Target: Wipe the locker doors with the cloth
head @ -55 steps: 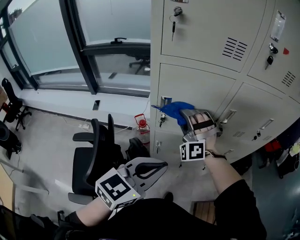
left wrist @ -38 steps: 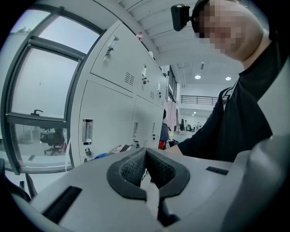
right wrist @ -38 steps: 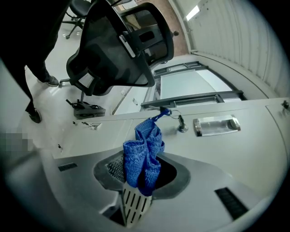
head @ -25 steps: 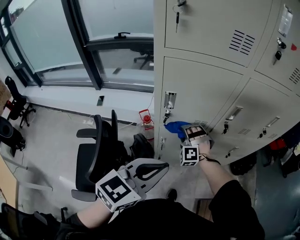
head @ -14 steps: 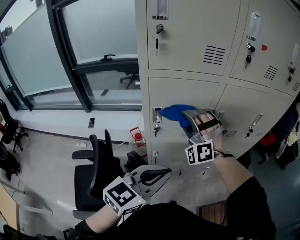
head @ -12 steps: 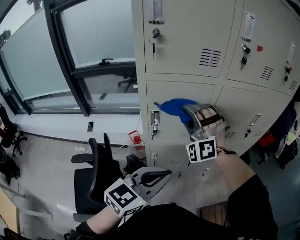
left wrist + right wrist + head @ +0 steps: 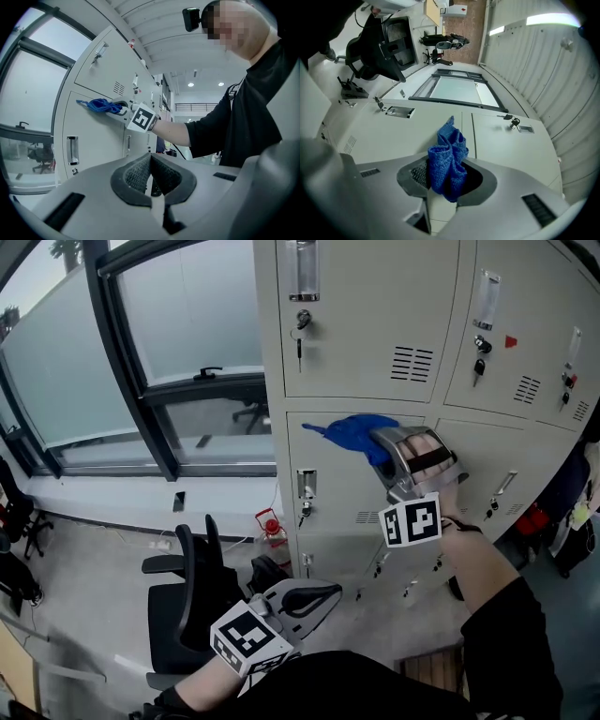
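My right gripper (image 7: pixel 386 448) pinches the crumpled blue knitted cloth (image 7: pixel 352 431), which points left along the top edge of the beige metal locker door (image 7: pixel 342 488). The door's face lies below. My left gripper (image 7: pixel 317 594), pressed together and empty, hangs lower.

Daylight from the big window (image 7: pixel 187 334) at left falls evenly over the pale locker doors (image 7: pixel 366 324), leaving only faint, soft shadows in the sharp head view. In the left gripper view, ceiling lamps (image 7: pixel 191 85) show as small bright dots and the nearest foreground is soft. In the right gripper view, a strip light (image 7: pixel 548 19) burns out white; the cloth (image 7: pixel 447 164) is crisp. Both gripper views bow straight lines and fade to black at their round edges.
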Demonstrator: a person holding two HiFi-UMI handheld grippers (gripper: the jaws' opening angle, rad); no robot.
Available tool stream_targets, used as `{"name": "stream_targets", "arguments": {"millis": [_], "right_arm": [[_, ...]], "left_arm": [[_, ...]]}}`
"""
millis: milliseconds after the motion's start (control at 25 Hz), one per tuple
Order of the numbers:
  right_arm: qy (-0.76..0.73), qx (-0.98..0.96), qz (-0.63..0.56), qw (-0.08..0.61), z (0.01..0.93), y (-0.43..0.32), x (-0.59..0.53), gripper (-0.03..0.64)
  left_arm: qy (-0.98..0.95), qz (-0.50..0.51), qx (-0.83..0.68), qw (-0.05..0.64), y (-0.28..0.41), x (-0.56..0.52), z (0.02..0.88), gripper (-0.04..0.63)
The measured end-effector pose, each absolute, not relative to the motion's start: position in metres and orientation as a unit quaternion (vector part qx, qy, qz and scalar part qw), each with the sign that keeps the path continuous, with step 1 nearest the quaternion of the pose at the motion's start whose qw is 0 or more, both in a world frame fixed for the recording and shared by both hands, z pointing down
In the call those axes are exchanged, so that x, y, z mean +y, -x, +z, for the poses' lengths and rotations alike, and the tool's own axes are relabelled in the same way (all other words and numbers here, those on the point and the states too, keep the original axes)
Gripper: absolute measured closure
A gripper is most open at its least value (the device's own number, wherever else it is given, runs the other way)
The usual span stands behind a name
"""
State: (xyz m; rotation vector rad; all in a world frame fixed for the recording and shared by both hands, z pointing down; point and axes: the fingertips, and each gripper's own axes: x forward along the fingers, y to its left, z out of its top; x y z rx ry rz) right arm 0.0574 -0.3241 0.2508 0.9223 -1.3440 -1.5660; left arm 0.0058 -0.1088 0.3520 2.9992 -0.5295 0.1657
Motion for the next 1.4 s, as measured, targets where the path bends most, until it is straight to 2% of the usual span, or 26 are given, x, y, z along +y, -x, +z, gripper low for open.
{"name": "stream_targets", "arguments": {"millis": [840, 1400], "right_arm": [[-0.264, -0.631, -0.541, 0.489, 0.511, -0.068, -0.327, 0.514], [-0.223, -0.664, -0.462, 0.545, 0.612, -0.085, -0.326, 0.514]], "left_arm": [[-0.976, 0.088, -0.191, 0.061, -0.02, -0.122, 0.355, 0.588], [-0.969, 0.114, -0.205, 0.074, -0.016, -0.119, 0.369, 0.588]]}}
